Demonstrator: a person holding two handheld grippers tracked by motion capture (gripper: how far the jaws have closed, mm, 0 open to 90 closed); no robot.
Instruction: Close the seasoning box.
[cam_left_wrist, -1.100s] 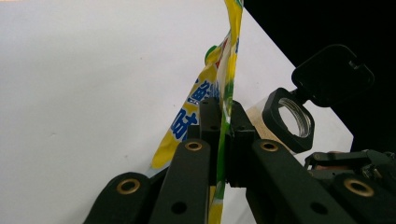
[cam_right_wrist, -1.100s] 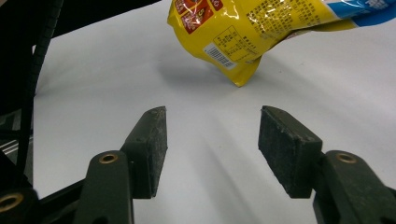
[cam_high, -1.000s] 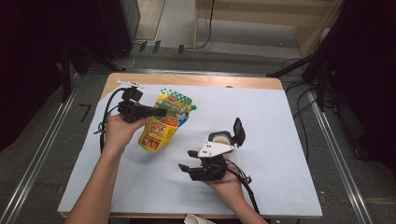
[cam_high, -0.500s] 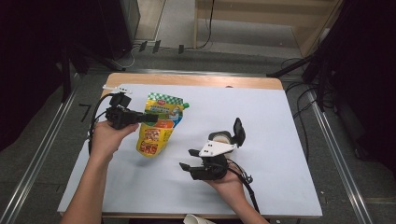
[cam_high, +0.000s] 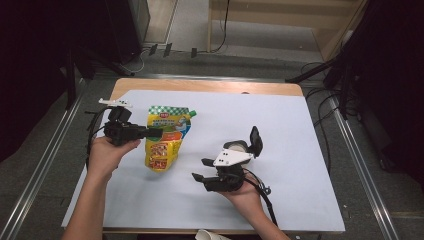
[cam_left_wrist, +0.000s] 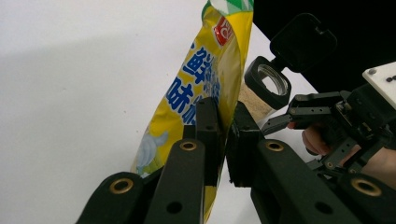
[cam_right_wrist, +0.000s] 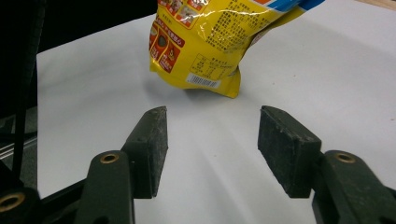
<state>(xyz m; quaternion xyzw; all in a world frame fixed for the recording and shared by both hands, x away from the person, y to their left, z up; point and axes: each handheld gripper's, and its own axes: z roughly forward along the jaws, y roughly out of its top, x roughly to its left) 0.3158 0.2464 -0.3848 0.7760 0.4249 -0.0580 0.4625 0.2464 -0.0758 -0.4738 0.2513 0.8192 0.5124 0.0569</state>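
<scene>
Right gripper (cam_high: 201, 169), nearest the front edge of the white-covered table (cam_high: 300, 200): jaws parted, nothing between them, aimed at the bottom of the pouch. Just behind, a small clear jar (cam_left_wrist: 266, 86) of pale powder, black flip lid open.

Further on, a glossy yellow plastic refill pouch with a green-and-white chequered top (cam_high: 165, 142), bottom end resting on the sheet, tilted. Left gripper (cam_left_wrist: 225, 112) pinched tight on one side edge of it.

Probably soft and floppy, with the weight low in the bulging belly. Film slick and crinkly, so apt to sag or slide out of a one-edge pinch. Best taken by the flat sealed side seam or the stiffer top band, never the swollen middle. Worth a second grip near the bottom corner to stop any swing.
</scene>
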